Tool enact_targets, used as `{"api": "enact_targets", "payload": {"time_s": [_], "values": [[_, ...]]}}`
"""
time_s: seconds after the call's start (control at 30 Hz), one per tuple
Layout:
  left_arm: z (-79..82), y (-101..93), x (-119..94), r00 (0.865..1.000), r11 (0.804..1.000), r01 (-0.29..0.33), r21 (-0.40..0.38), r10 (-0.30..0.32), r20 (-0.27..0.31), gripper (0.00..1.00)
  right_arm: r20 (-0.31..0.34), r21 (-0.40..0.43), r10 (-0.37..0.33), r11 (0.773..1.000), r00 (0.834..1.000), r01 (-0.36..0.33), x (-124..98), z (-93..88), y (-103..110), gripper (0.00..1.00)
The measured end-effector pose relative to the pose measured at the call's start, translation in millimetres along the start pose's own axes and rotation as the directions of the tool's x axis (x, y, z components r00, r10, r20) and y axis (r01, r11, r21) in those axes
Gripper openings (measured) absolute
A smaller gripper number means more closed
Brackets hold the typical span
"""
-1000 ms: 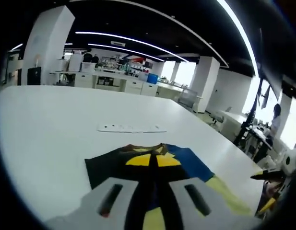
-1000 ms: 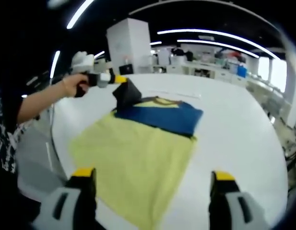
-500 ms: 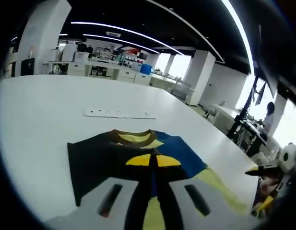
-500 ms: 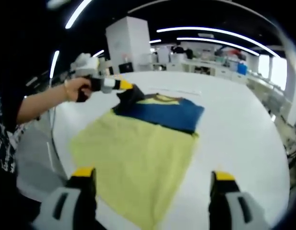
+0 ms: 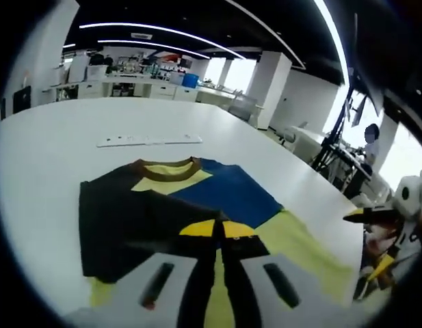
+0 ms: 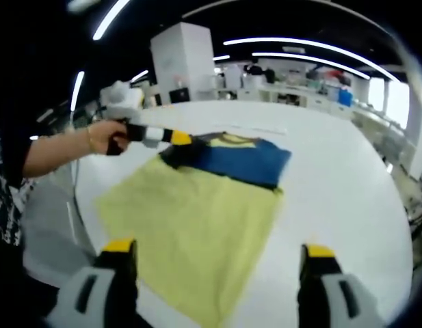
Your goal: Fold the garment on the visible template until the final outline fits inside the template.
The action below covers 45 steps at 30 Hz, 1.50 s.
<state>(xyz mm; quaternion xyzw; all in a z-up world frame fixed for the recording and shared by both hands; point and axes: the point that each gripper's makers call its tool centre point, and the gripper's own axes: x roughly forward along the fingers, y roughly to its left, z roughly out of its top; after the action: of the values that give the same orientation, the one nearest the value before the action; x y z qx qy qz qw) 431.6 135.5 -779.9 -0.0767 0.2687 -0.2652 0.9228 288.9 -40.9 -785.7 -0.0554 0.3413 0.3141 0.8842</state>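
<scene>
1. left gripper view: the garment [image 5: 197,212], a shirt in yellow, blue and black with a brown collar, lies spread on the white table [image 5: 53,150]. the left gripper [image 5: 217,229] has its yellow-tipped jaws pressed together on the edge of the black sleeve [image 5: 128,225], which is drawn across the chest toward the middle. a pale strip [image 5: 149,140] lies on the table beyond the collar, well apart from the shirt. at the right edge the right gripper [image 5: 375,239] shows, off the cloth.

2. right gripper view: the right gripper [image 6: 217,273] has its jaws wide apart with nothing between them, hovering over the near edge of the yellow body of the garment [image 6: 197,219]. across the shirt the person's hand [image 6: 104,137] holds the left gripper [image 6: 176,140], tips down at the dark sleeve just beside the blue panel. i cannot make out a template outline in either view.

3. step in hand, as i judge it: the first sleeve fold, nearly laid.

4. next move calls for setting the sleeve flat, letting go without dragging it, then taking the other side or the hem so the outline shrinks evenly.
</scene>
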Motion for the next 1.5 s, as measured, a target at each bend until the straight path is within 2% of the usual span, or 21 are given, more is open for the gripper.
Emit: {"api": "enact_targets", "payload": {"time_s": [0.2, 0.33, 0.43, 0.57, 0.73, 0.93, 1.03, 1.23, 1.5], "values": [[-19.1, -7.3, 2.8, 0.997, 0.996, 0.010, 0.085, -0.004, -0.072, 0.00, -0.003, 0.000, 0.006, 1.000, 1.000, -0.006, 1.3, -0.2, 2.5, 0.99], [-29.3, -8.5, 6.2, 0.994, 0.994, 0.012, 0.104, -0.001, -0.106, 0.00, -0.001, 0.003, 0.004, 1.000, 1.000, -0.004, 1.0, -0.5, 1.9, 0.99], [-35.6, -13.1, 4.3, 0.992, 0.993, 0.029, 0.113, -0.014, -0.129, 0.05, -0.002, 0.005, 0.000, 1.000, 1.000, 0.000, -0.3, -1.1, 0.1, 0.99], [-34.5, -17.4, 1.9, 0.993, 0.992, 0.037, 0.122, -0.022, -0.117, 0.16, -0.002, 0.007, -0.004, 1.000, 1.000, 0.004, -1.2, -1.7, -1.3, 0.99], [-21.5, -16.8, -4.4, 0.998, 0.993, 0.014, 0.115, -0.007, -0.055, 0.32, 0.013, 0.004, 0.003, 1.000, 1.000, -0.003, -1.1, 2.9, -0.2, 0.99], [-13.4, -0.6, -12.0, 0.998, 0.993, -0.058, 0.100, 0.060, -0.020, 0.49, 0.024, -0.006, 0.012, 1.000, 1.000, -0.012, -0.3, 6.8, 1.4, 0.99], [-14.6, 6.7, -14.8, 0.996, 0.993, -0.079, 0.085, 0.081, -0.022, 0.55, 0.029, -0.008, 0.017, 1.000, 0.999, -0.017, 0.1, 8.6, 2.0, 0.99], [-17.2, 24.7, -19.8, 0.994, 0.994, -0.103, 0.044, 0.104, -0.022, 0.56, 0.030, -0.017, 0.026, 1.000, 0.999, -0.025, 1.5, 9.7, 1.7, 0.99], [-15.9, 49.0, -19.3, 0.990, 0.989, -0.139, 0.054, 0.141, -0.027, 0.47, 0.031, -0.016, 0.027, 1.000, 0.999, -0.027, 3.2, 10.6, 1.0, 0.99]]}}
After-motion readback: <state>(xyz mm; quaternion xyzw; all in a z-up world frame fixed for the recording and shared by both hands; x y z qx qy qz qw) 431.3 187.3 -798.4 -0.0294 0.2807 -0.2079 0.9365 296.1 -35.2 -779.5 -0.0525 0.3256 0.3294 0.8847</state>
